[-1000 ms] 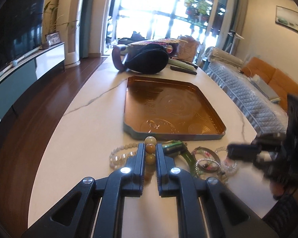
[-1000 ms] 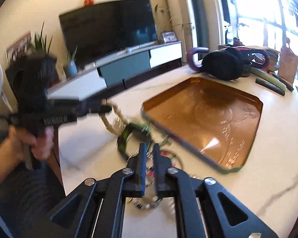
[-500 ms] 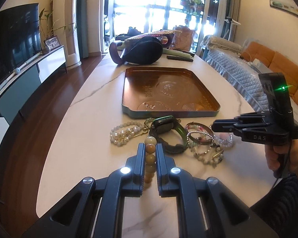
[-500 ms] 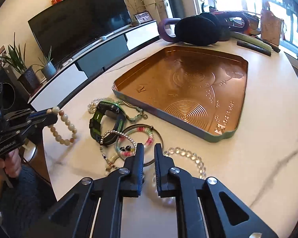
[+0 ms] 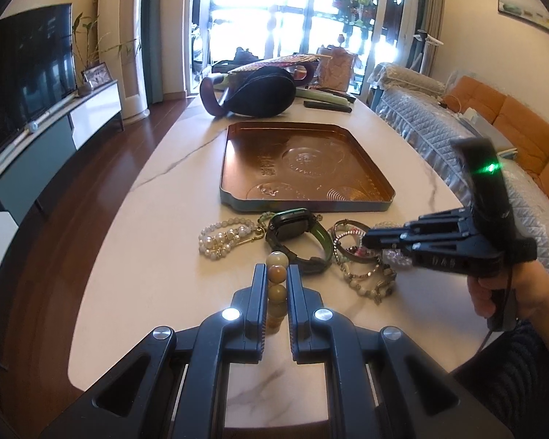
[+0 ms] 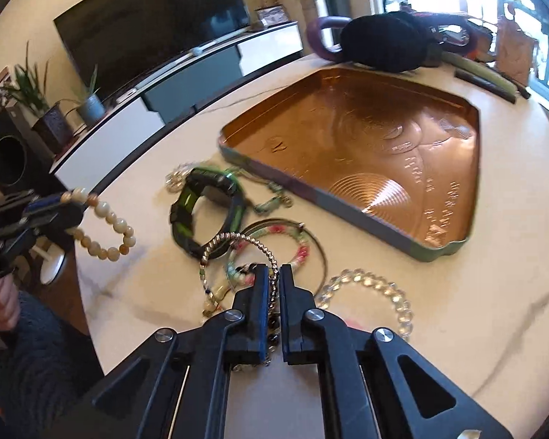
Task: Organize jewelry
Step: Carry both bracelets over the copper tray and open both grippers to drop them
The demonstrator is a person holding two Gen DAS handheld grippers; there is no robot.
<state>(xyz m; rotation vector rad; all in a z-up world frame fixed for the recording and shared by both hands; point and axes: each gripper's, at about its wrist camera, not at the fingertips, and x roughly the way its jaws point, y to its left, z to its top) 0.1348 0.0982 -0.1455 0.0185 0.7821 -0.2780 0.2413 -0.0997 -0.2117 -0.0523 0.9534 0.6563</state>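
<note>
Bead bracelet [image 5: 276,285] pinched in left claw [image 5: 276,274]; gold-bead bangle [image 6: 238,252] between near-closed right claw [image 6: 271,274].

table: white marble top [image 5: 157,197] | far end: dark bag [image 5: 260,91] with purple strap | beside it: black remote [image 5: 327,105] | left: TV [image 5: 22,84] on low cabinet | right: orange sofa [image 5: 512,117]

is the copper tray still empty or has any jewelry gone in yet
Empty. The copper tray shows only its bare embossed floor in both views; the watch and bracelets lie on the table beside it.
</note>
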